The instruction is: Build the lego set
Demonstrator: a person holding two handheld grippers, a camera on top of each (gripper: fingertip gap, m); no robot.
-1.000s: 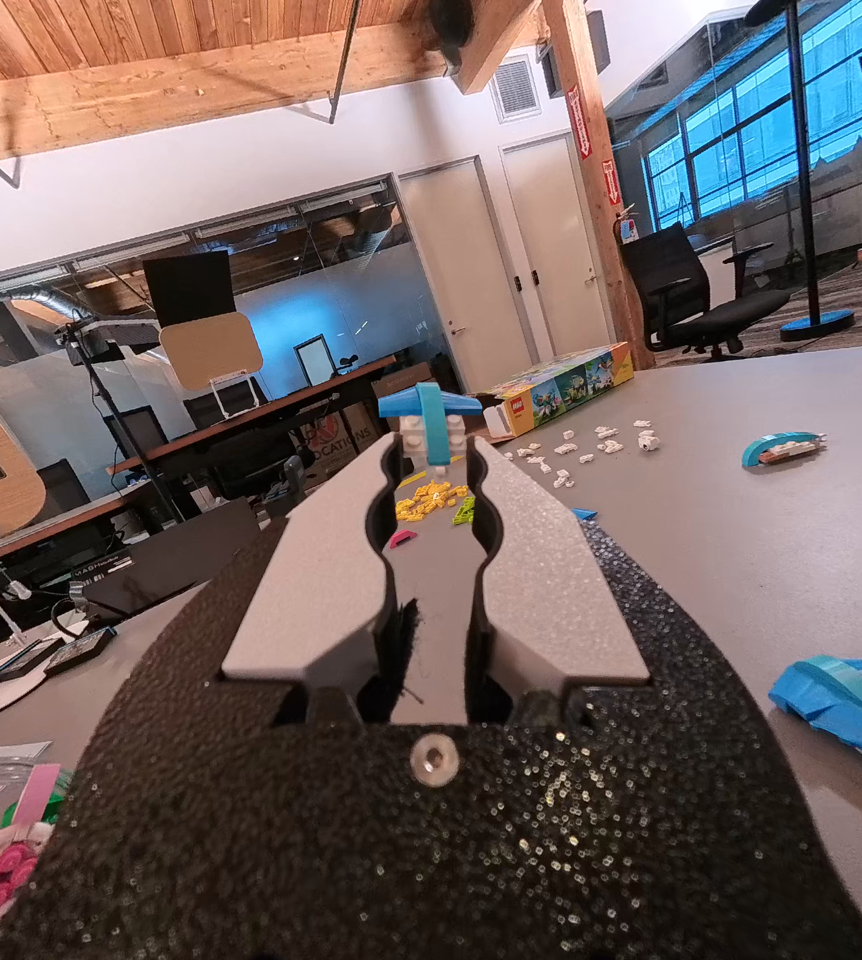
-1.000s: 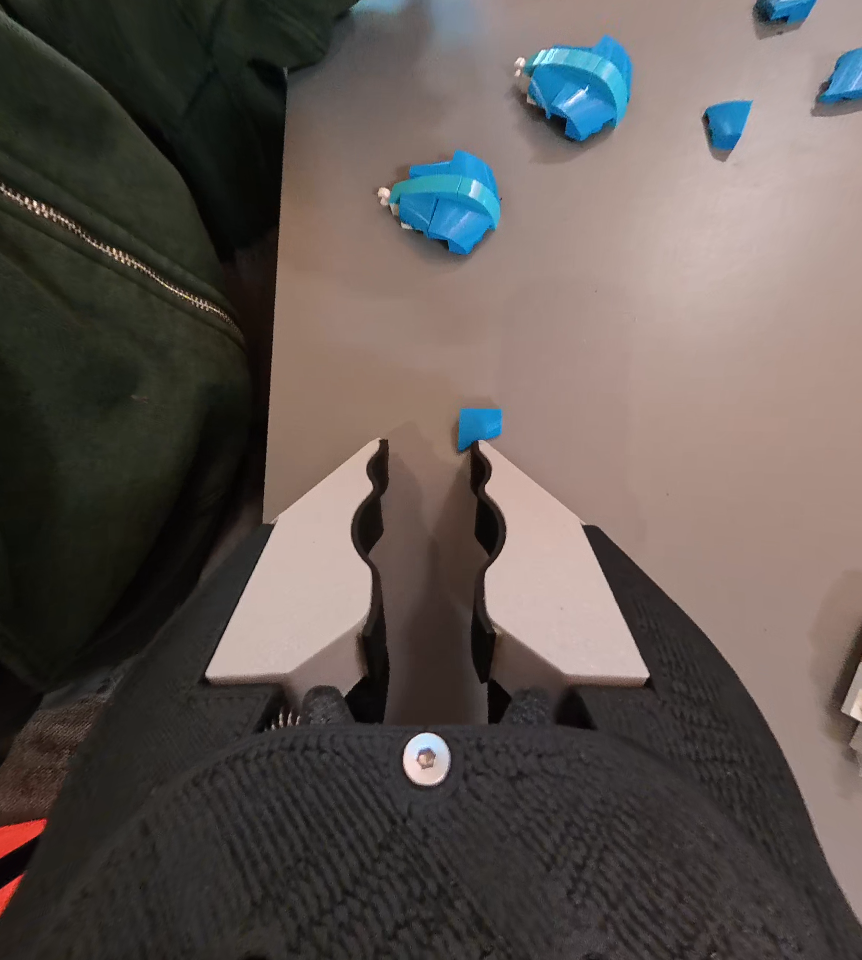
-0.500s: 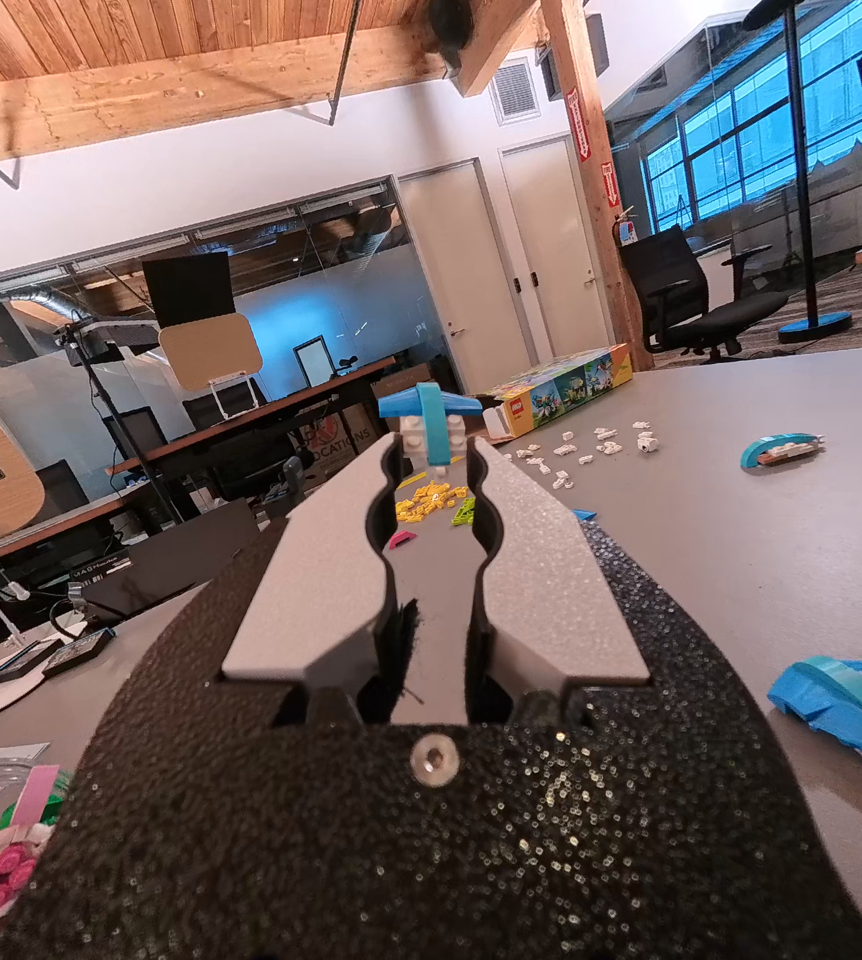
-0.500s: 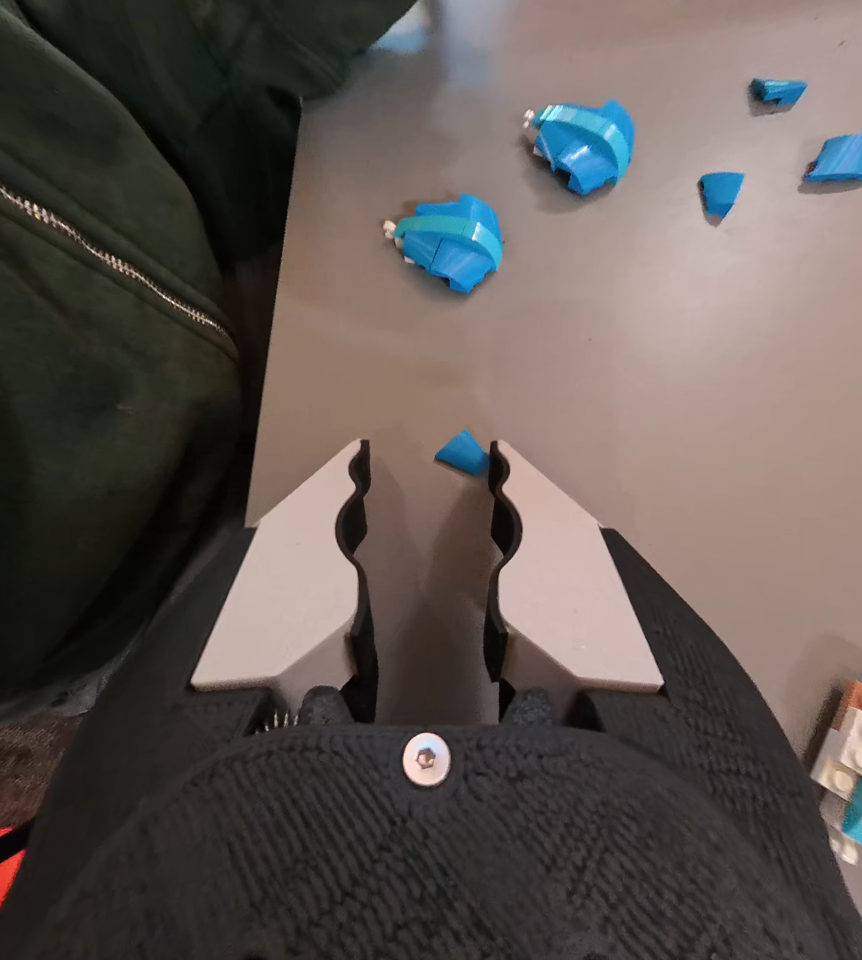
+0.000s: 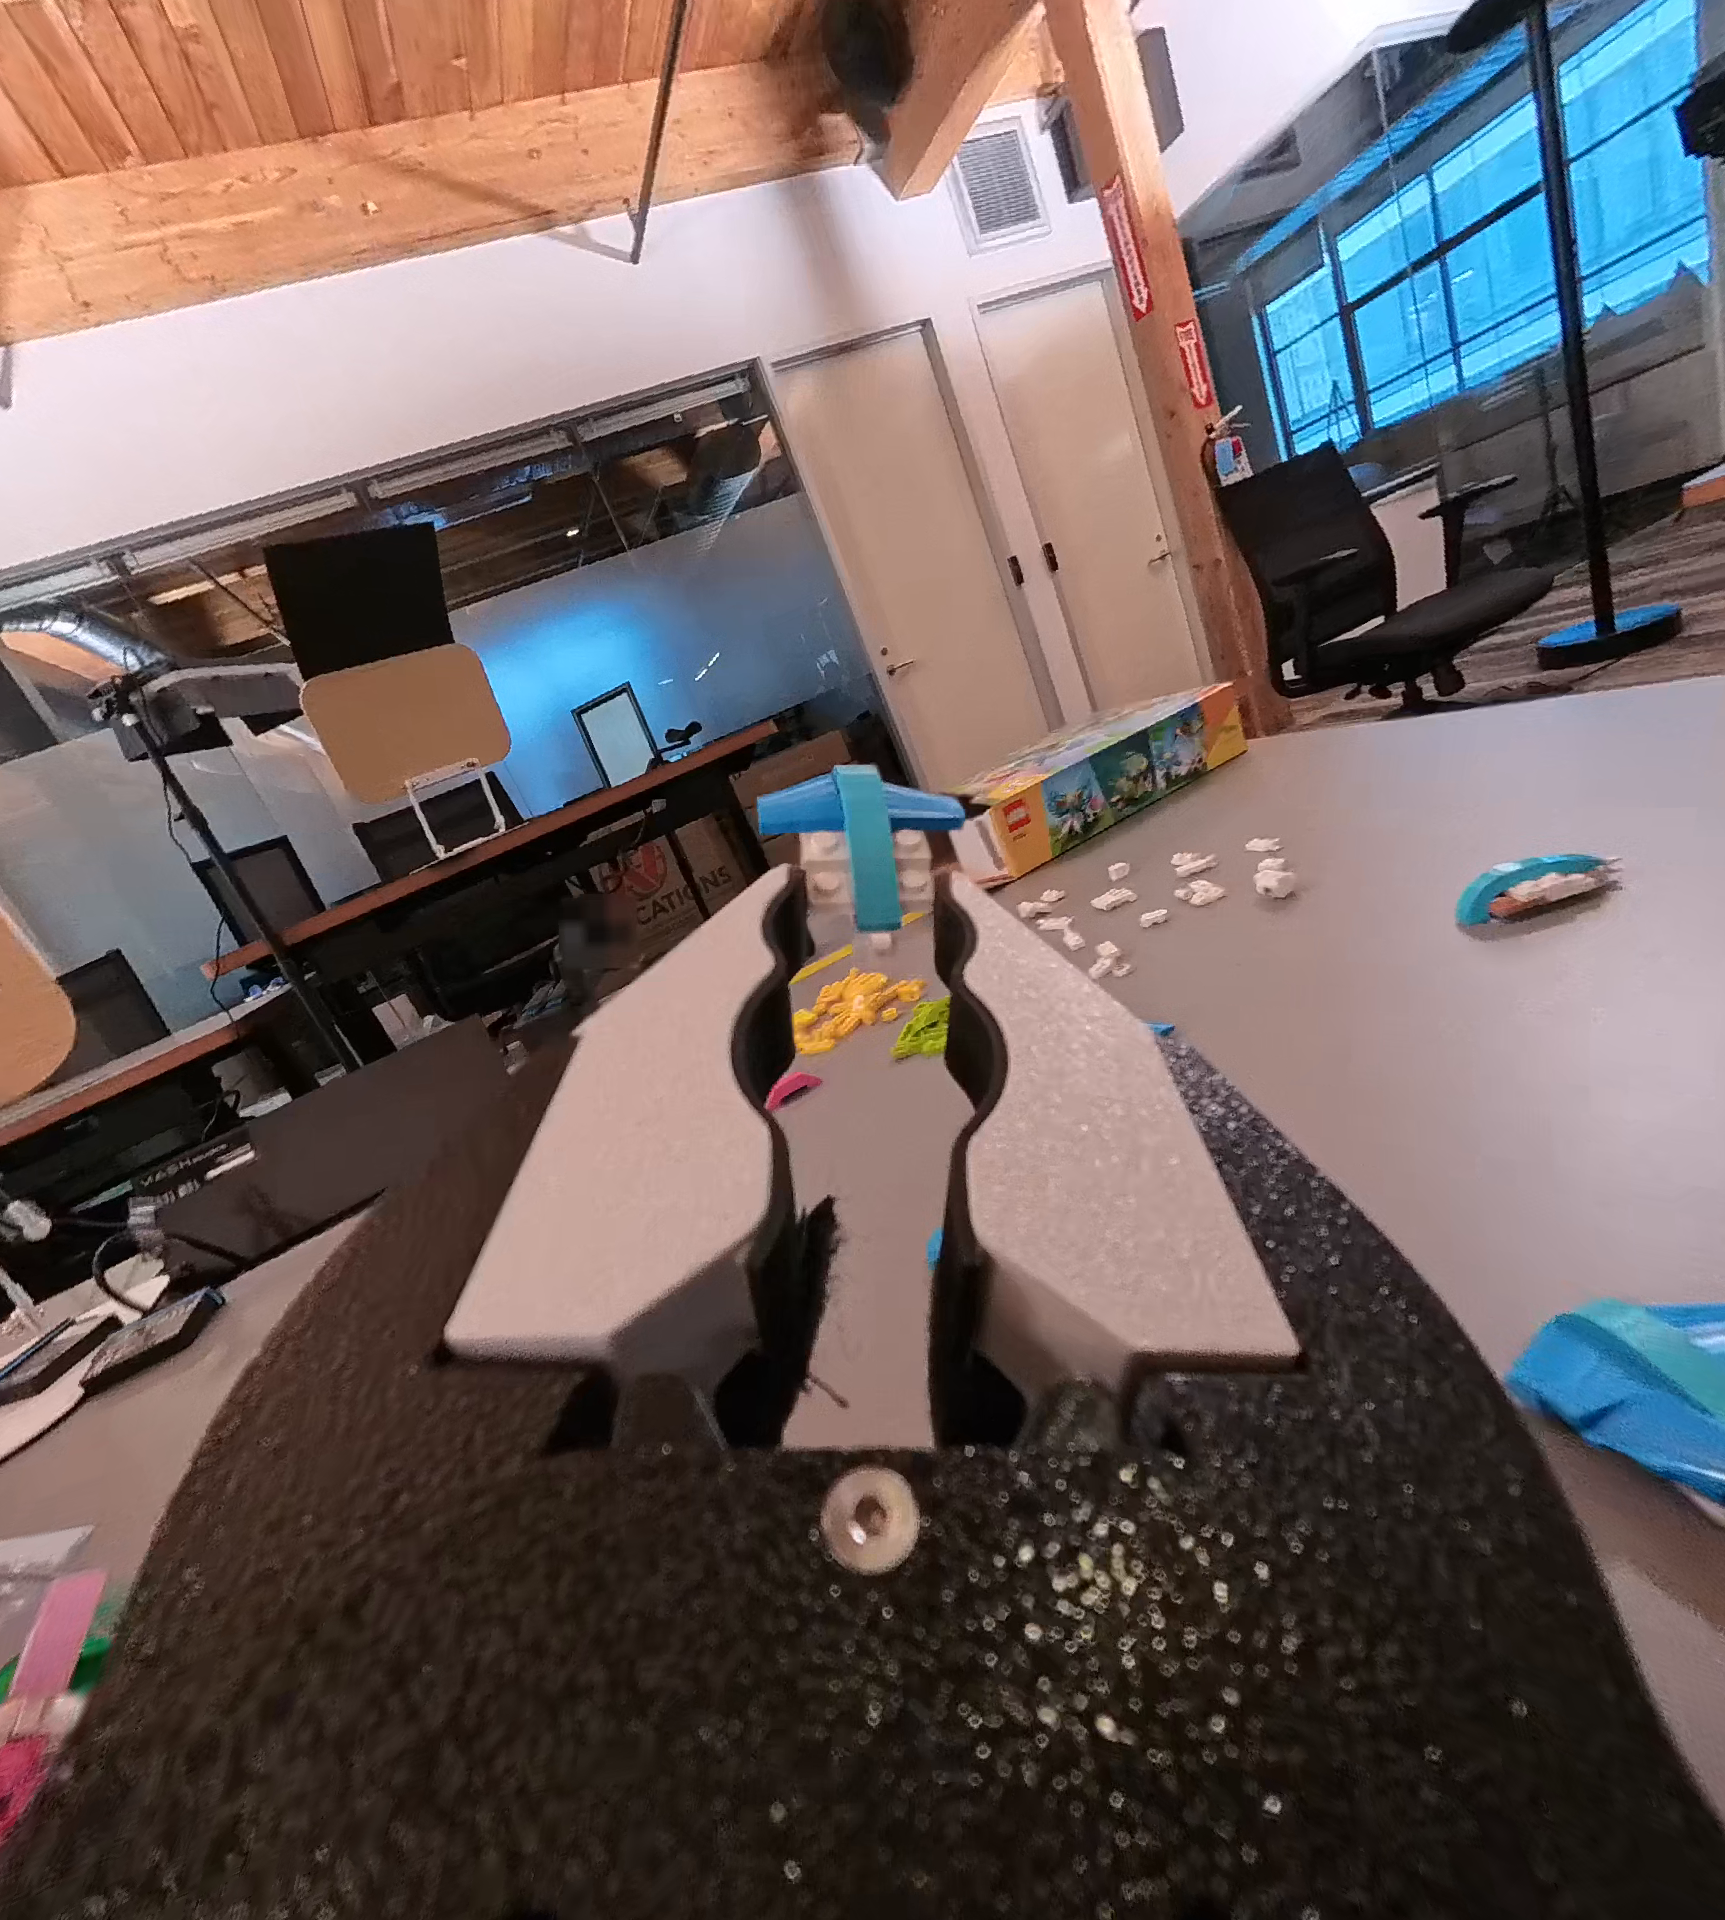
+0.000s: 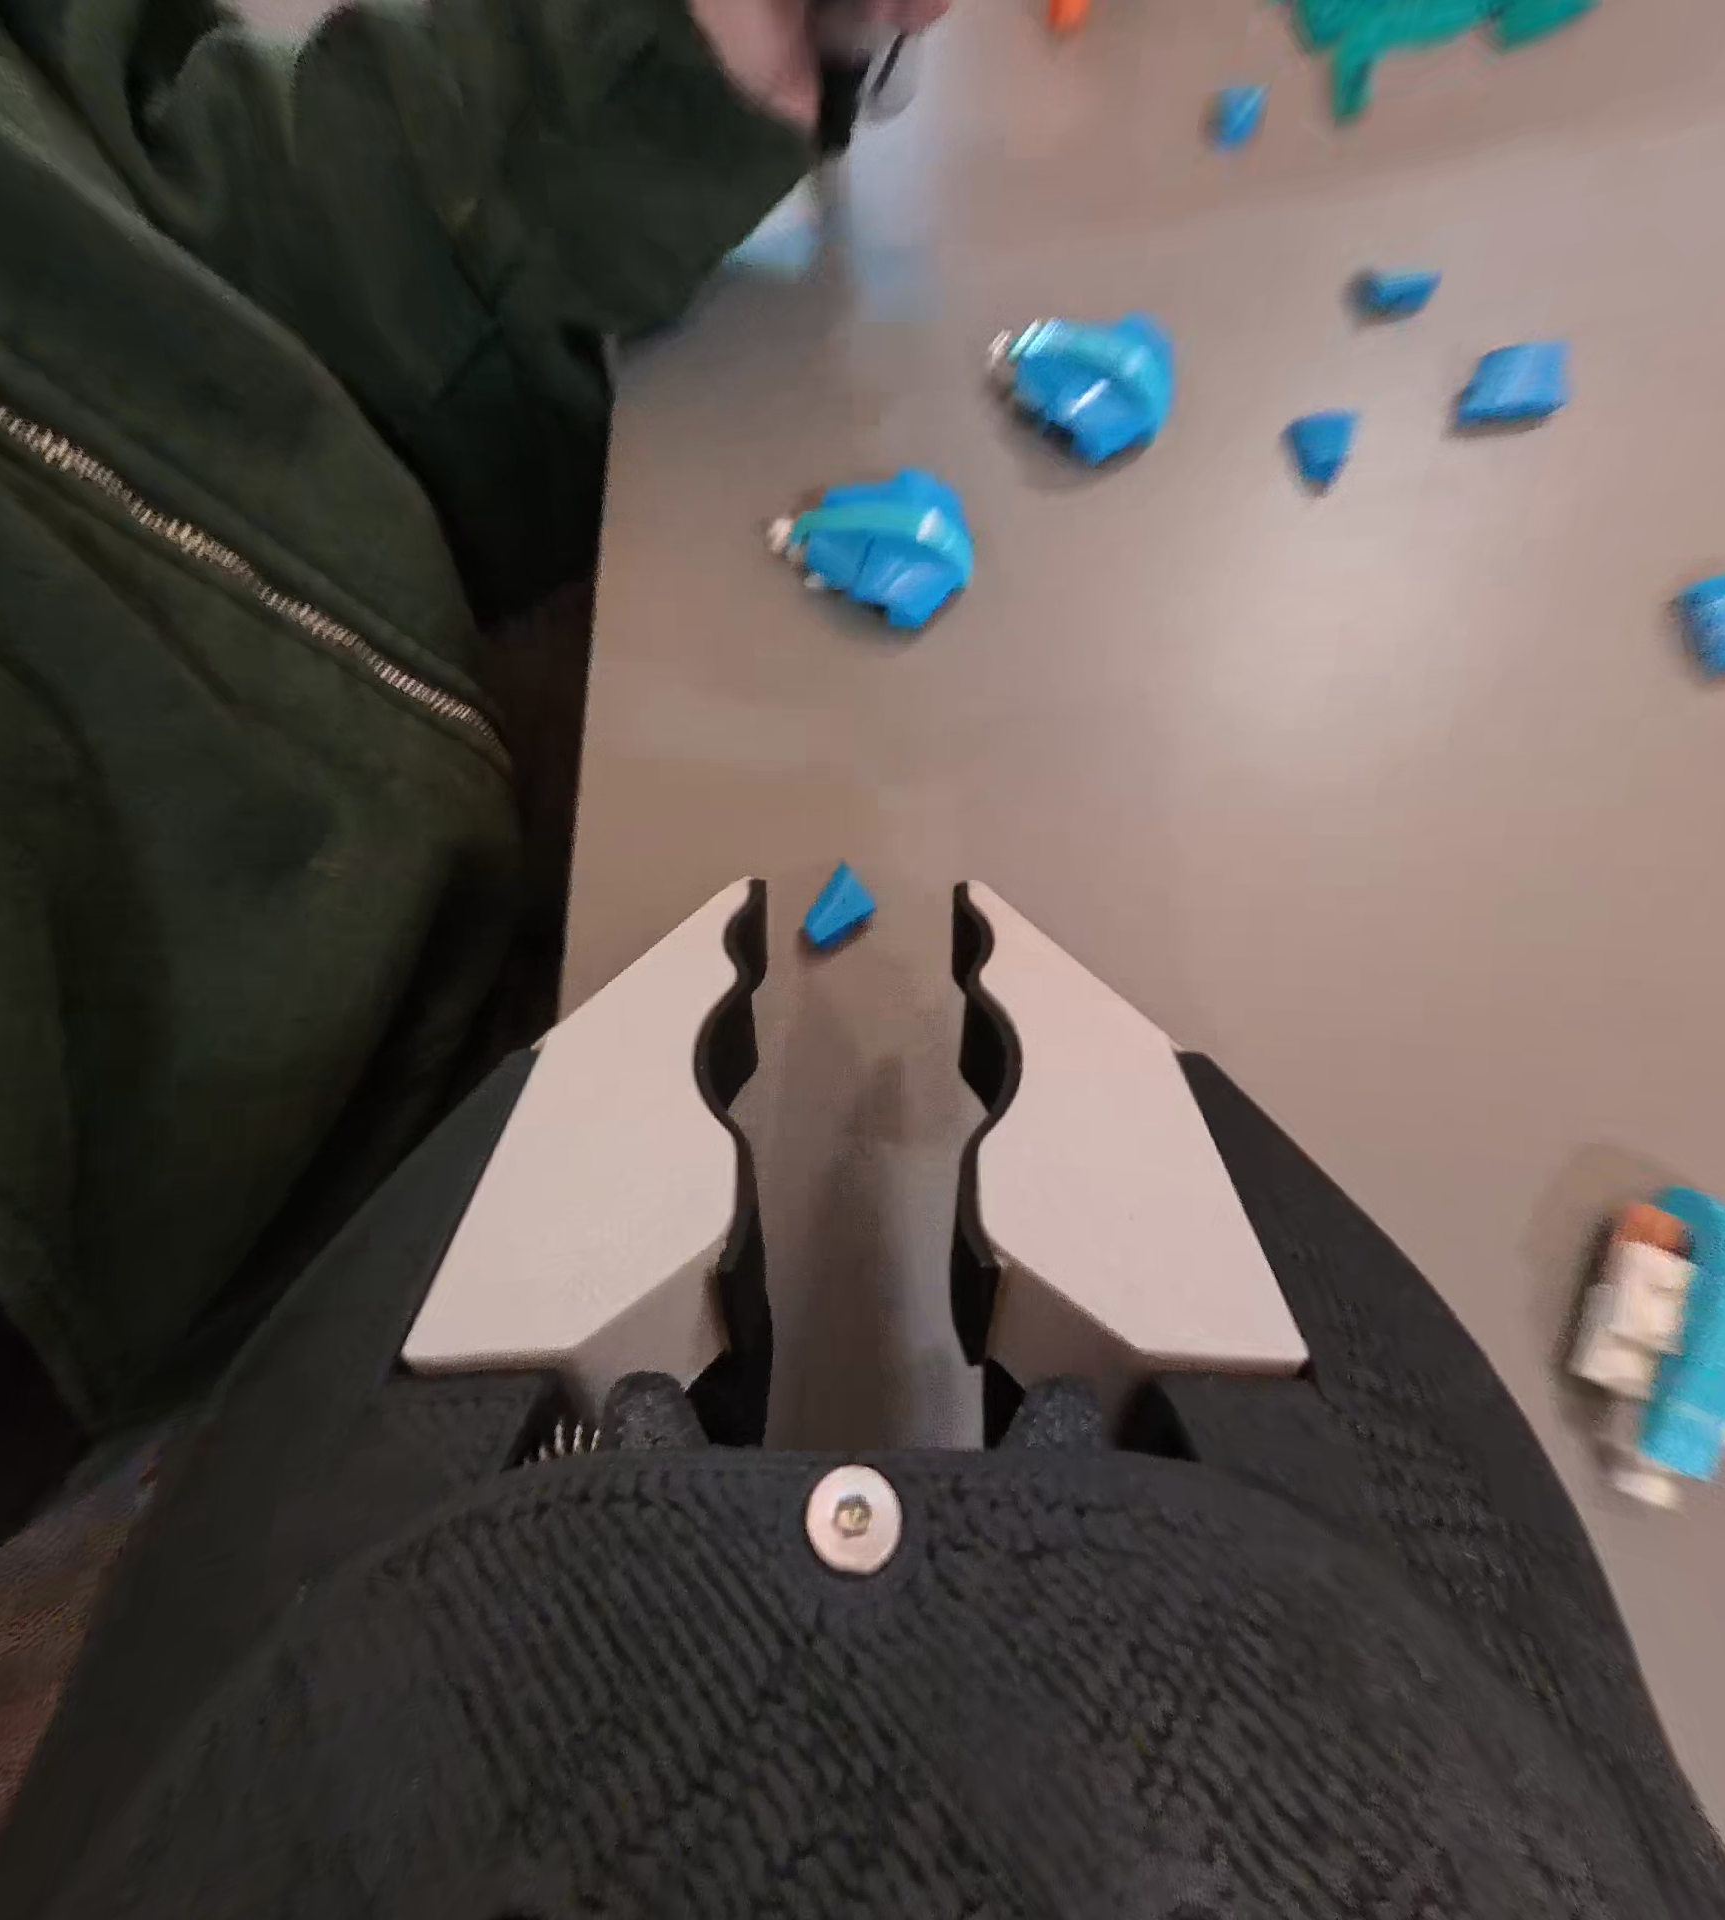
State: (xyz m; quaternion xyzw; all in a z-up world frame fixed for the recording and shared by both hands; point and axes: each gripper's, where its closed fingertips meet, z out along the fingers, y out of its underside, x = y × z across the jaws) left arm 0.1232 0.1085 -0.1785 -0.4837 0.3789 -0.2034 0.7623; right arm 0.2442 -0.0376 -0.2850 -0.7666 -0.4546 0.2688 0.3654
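My left gripper (image 5: 866, 883) is shut on a small lego assembly (image 5: 858, 847) of white bricks with a blue top and a teal strip, held above the grey table (image 5: 1409, 1039). My right gripper (image 6: 858, 894) is open and points down at the table (image 6: 1253, 883) near its left edge. A small blue wedge piece (image 6: 837, 906) lies on the table between its fingertips, closer to the left one; the jaws stand clear of it. The right wrist view is blurred by motion.
Two blue assemblies (image 6: 889, 551) (image 6: 1092, 384) and several loose blue pieces (image 6: 1512, 382) lie beyond. A white and teal assembly (image 6: 1689, 1351) sits at the right. A person's green jacket (image 6: 162, 623) fills the left. The lego box (image 5: 1107, 790), white bits (image 5: 1149, 904) and yellow bits (image 5: 853, 1013) lie farther off.
My right gripper has shifted so the blue wedge, once at its right fingertip, now lies between the tips. Its jaws widened, then narrowed slightly. My left gripper has barely moved.
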